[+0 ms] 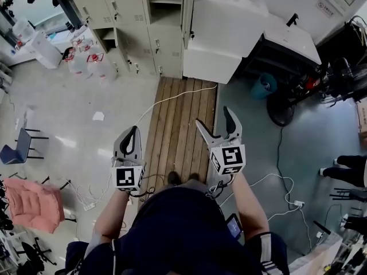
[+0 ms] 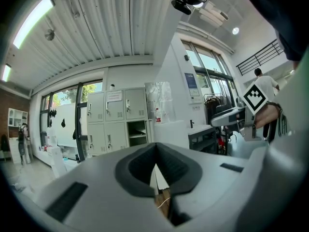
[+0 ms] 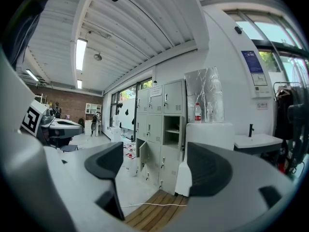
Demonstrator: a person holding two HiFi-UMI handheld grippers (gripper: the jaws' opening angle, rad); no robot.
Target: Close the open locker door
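A bank of pale grey lockers (image 1: 137,16) stands at the far side of the room. In the right gripper view one low locker door (image 3: 142,156) hangs open toward the room, and a higher compartment (image 3: 173,137) shows bare shelves. The head view shows that low locker's dark opening (image 1: 105,38). Both grippers are held out level, well short of the lockers. My left gripper (image 1: 131,133) (image 2: 155,153) is shut with nothing in it. My right gripper (image 1: 213,116) (image 3: 154,164) is open and empty.
A wooden plank platform (image 1: 180,125) runs from my feet toward the lockers, with a white cable (image 1: 172,99) across it. A white cabinet (image 1: 223,39) stands right of the lockers. Water jugs (image 1: 86,59) sit left. A pink chair (image 1: 31,202), fan (image 1: 284,105) and bystander's legs (image 1: 347,171) flank me.
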